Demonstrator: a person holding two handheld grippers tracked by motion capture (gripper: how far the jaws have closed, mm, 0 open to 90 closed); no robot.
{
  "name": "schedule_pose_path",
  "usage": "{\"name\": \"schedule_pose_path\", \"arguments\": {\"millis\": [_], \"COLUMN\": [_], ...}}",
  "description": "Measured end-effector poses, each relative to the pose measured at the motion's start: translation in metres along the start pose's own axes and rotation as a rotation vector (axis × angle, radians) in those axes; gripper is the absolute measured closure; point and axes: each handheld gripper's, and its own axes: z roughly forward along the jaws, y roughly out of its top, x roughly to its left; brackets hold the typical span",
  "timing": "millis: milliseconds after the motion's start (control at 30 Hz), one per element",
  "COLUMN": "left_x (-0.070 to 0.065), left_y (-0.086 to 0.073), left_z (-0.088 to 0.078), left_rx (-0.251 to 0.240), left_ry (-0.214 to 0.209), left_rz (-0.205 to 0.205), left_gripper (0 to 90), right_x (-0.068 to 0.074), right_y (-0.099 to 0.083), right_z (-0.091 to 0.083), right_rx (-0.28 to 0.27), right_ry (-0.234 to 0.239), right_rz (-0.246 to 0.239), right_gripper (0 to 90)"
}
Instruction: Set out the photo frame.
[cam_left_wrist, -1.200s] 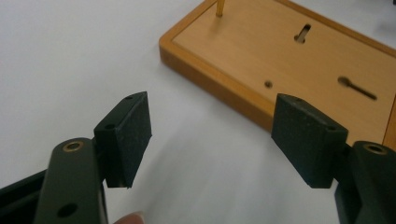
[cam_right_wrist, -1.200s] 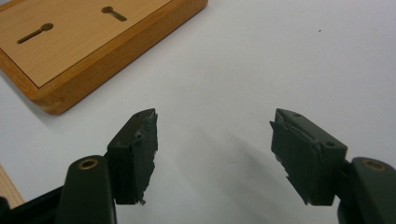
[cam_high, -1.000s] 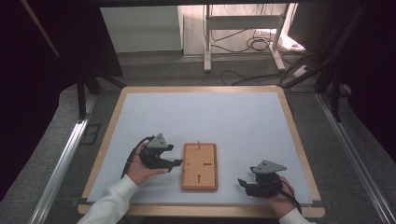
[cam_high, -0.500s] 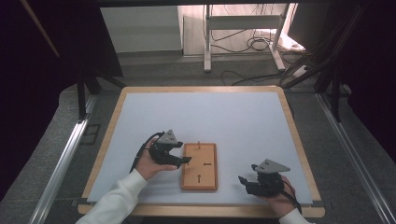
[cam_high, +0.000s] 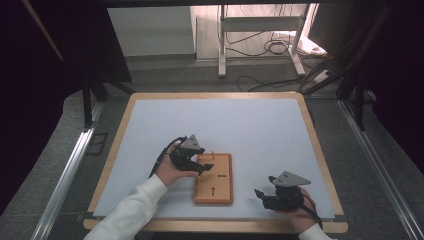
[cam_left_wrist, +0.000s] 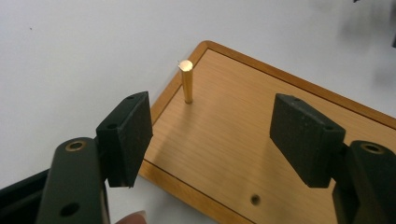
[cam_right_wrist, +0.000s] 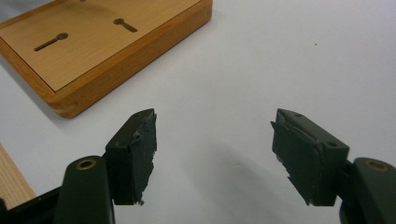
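From above, a wooden board (cam_high: 214, 178) lies near the front of the white surface (cam_high: 250, 125), the left tool (cam_high: 200, 166) over its corner. Its own view shows jaws spread, a brass peg (cam_left_wrist: 187, 80) upright beyond. Right tool (cam_right_wrist: 215, 154): spread, empty.

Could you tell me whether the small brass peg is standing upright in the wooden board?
Upright: the small brass peg rises from the wooden board.

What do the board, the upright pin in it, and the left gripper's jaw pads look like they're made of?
Board: wood or wood veneer, satin finish, with fine straight grain and a darker rounded rim. Pin: probably brass, for its shiny golden surface. Left gripper pads: matte black, likely rubber or foam, though the look leaves that open.
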Motion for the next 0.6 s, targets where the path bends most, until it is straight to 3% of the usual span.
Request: {"name": "schedule_pose_path", "arguments": {"millis": [133, 333, 600], "left_x": [0.005, 0.011, 0.017], "left_y": [0.003, 0.007, 0.007], "left_z": [0.006, 0.011, 0.020], "left_rx": [-0.004, 0.002, -0.012], "left_ry": [0.000, 0.010, -0.018], "left_rz": [-0.023, -0.025, -0.029], "left_gripper": [30.8, 31.5, 35.9], "right_x": [0.000, -0.002, -0.003], "right_y": [0.000, -0.001, -0.001], "right_z": [0.001, 0.002, 0.002], "right_rx": [0.003, 0.009, 0.009], "right_ry": [0.006, 0.004, -0.002], "right_rz": [-0.003, 0.001, 0.002], "right_gripper": [30.6, 30.5, 30.4]}}
